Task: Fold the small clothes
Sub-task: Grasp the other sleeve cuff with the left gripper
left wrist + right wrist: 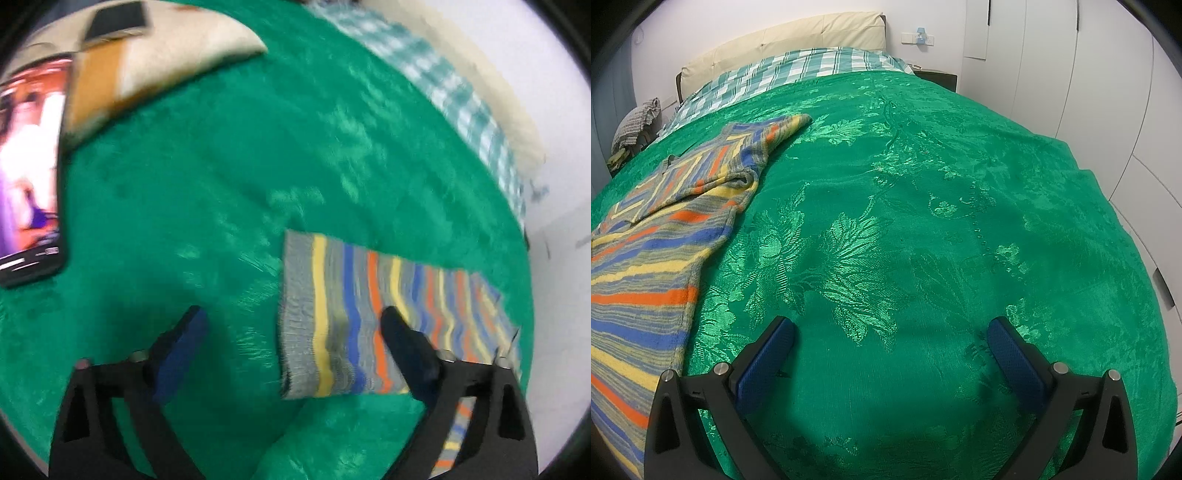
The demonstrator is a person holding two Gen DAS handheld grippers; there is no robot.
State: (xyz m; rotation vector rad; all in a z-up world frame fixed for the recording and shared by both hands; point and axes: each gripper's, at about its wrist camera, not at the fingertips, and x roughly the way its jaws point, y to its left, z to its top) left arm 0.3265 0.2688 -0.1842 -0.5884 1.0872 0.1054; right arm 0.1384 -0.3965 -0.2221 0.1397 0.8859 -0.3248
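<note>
The bedspread (923, 221) under my tongs is bright green with a woven leaf-and-flower pattern. The knitted garment (657, 258) is grey with yellow, blue and orange stripes. The sheet (798, 70) at the bed's head is teal-and-white check; the headboard (798, 33) is cream. My tongs are black with blue pads (1015, 362).
</note>
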